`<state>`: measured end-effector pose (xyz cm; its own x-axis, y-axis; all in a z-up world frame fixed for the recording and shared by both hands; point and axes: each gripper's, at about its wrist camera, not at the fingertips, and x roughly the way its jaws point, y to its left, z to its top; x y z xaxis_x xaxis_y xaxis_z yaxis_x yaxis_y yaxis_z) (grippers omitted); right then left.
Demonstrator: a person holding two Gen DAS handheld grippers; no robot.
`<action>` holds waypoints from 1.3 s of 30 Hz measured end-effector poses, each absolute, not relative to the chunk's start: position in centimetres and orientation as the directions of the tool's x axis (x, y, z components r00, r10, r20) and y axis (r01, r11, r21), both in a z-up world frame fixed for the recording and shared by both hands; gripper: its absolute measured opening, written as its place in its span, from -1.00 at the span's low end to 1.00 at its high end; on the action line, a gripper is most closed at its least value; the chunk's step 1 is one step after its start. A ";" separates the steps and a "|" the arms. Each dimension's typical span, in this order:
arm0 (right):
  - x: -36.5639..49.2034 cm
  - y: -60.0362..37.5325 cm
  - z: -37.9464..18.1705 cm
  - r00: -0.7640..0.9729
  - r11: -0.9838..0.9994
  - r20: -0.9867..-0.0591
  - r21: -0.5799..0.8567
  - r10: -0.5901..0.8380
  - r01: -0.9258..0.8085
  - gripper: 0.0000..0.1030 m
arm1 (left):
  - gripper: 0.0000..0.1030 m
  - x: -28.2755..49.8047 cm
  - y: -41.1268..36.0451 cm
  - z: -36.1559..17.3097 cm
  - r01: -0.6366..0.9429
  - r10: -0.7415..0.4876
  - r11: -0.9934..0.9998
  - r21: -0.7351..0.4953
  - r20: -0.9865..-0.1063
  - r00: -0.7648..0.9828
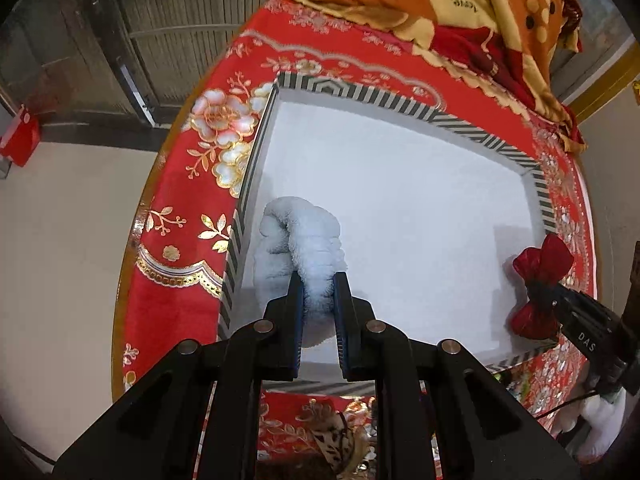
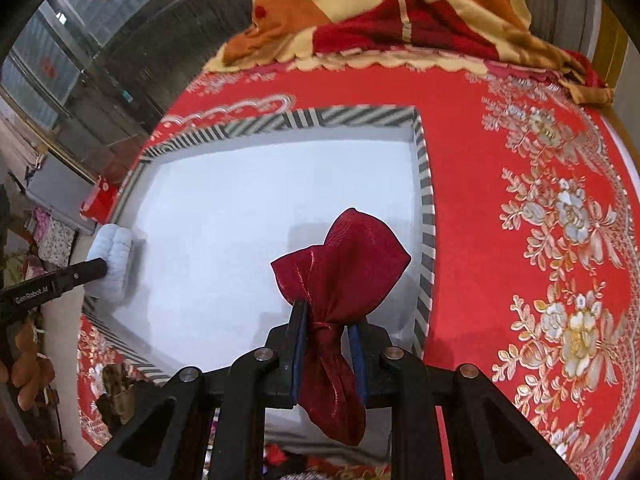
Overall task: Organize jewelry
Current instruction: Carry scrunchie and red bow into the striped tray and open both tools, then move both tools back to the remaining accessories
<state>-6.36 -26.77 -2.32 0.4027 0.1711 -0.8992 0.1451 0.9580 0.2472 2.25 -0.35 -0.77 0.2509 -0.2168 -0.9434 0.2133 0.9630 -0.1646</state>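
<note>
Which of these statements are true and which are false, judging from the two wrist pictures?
1. The left tongs are closed on a fluffy white fabric item. True.
2. The right tongs hold a blue velvet box. False: they grip a dark red satin pouch at its tied neck.
3. The striped-rim box with white inside stands on a red floral tablecloth. True.
4. The box is full of necklaces. False: only the two held items are over its white floor.

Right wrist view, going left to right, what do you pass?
Left gripper → white fluffy item it grips → white box floor → dark red pouch in the right gripper → striped box wall → red floral cloth.
</note>
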 end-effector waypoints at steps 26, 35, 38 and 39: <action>-11.6 -26.2 2.8 0.527 0.938 -0.823 0.322 0.211 0.128 -0.03 | -0.05 -2.3 1.6 1.6 0.192 -0.192 0.972 -0.136 -0.931 0.311; -15.8 -24.8 4.5 0.555 0.943 -0.807 0.314 0.204 0.111 -0.03 | -0.05 -6.8 0.7 4.2 0.196 -0.176 0.975 -0.105 -0.902 0.395; -17.6 -24.4 4.8 0.568 0.944 -0.797 0.315 0.205 0.100 -0.03 | -0.05 -8.3 0.1 4.7 0.206 -0.176 0.974 -0.097 -0.897 0.406; -18.1 -24.3 4.8 0.574 0.946 -0.794 0.308 0.200 0.097 -0.03 | -0.05 -8.9 -0.1 4.8 0.209 -0.174 0.973 -0.093 -0.895 0.411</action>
<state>-18.06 -24.32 4.85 0.5744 0.1997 -0.7938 0.0972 0.9463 0.3084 -8.87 -0.11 4.81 0.4107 -0.1736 -0.8951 0.2094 0.9734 -0.0927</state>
